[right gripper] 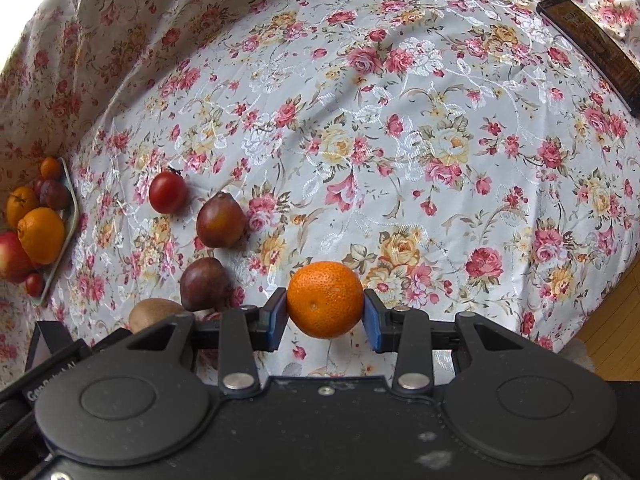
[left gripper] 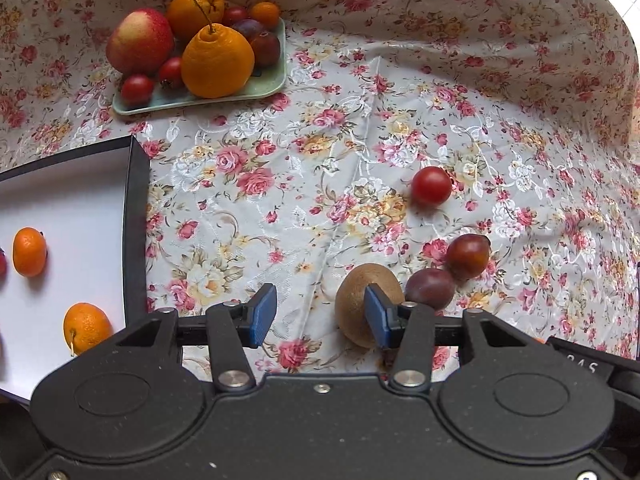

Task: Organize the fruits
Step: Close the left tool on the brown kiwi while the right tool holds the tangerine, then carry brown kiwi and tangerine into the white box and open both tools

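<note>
My right gripper (right gripper: 325, 315) is shut on a small mandarin (right gripper: 325, 299), held just above the floral cloth. My left gripper (left gripper: 320, 316) stands open over bare cloth; a brown kiwi (left gripper: 356, 304) lies just behind its right finger. Right of the kiwi lie a purple plum (left gripper: 430, 288), a dark red plum (left gripper: 468, 255) and a red cherry tomato (left gripper: 431, 185). The same loose fruits show in the right wrist view: tomato (right gripper: 167, 192), dark red plum (right gripper: 220, 220), purple plum (right gripper: 204, 284), kiwi (right gripper: 154, 314). A black-rimmed white box (left gripper: 134, 216) at left holds two mandarins (left gripper: 29, 252) (left gripper: 86, 327).
A pale green tray (left gripper: 264, 84) at the back left is piled with an apple, large oranges, plums and tomatoes; it appears too as the tray (right gripper: 72, 216). A dark flat object (right gripper: 596, 48) lies at the far right. The cloth rises in folds behind.
</note>
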### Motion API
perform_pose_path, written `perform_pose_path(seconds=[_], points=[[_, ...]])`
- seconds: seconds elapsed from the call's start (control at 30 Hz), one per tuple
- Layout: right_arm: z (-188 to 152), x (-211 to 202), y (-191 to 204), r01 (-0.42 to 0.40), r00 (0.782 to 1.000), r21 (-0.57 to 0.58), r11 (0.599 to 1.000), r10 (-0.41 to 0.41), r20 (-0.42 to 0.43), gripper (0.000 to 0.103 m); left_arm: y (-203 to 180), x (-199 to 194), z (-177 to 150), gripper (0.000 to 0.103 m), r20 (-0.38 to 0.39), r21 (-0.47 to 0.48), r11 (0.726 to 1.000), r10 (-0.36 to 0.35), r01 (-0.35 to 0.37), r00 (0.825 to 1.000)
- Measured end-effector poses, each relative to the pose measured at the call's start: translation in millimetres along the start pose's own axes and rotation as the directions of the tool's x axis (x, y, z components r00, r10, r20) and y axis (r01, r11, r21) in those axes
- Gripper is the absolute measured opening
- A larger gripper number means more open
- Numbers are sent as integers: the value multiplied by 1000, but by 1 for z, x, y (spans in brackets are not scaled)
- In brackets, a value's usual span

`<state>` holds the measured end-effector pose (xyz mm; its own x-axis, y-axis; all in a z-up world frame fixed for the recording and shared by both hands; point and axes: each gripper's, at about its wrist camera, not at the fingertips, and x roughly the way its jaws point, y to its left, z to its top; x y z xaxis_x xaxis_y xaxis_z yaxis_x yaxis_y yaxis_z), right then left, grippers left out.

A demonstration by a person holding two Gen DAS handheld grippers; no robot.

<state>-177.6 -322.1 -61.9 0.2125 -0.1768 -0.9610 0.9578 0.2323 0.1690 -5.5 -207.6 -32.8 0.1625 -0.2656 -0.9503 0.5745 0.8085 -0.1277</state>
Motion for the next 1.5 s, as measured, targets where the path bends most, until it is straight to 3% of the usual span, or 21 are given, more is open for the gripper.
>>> perform_pose_path(seconds=[0.27, 0.57, 0.83, 1.0, 1.3, 1.5], points=[[6, -4, -9, 8, 1000, 29, 1000, -8, -4, 40, -7, -3, 4, 55, -3, -23, 998, -56, 56, 998], [0, 8, 2, 44, 998, -5, 999, -44, -42, 40, -15, 8, 6, 55, -31, 11, 999, -39, 40, 999], [4, 9, 12, 43, 998, -26, 999, -44, -48, 40, -19, 33, 4, 55, -121, 10, 999, -41, 43, 992], [8, 9, 17, 47, 998, -29, 998, -48, -43, 40, -24, 40, 6, 53, -134, 11, 999, -29, 31, 991], [14, 5, 24, 40, 999, -29, 999, -41, -28, 40, -16, 39, 13, 53, -130, -55, 998, -51, 44, 990], [15, 3, 27, 42, 999, -27, 999, -43, -26, 40, -6, 16, 21, 53, -69, -69, 998, -17, 13, 997]])
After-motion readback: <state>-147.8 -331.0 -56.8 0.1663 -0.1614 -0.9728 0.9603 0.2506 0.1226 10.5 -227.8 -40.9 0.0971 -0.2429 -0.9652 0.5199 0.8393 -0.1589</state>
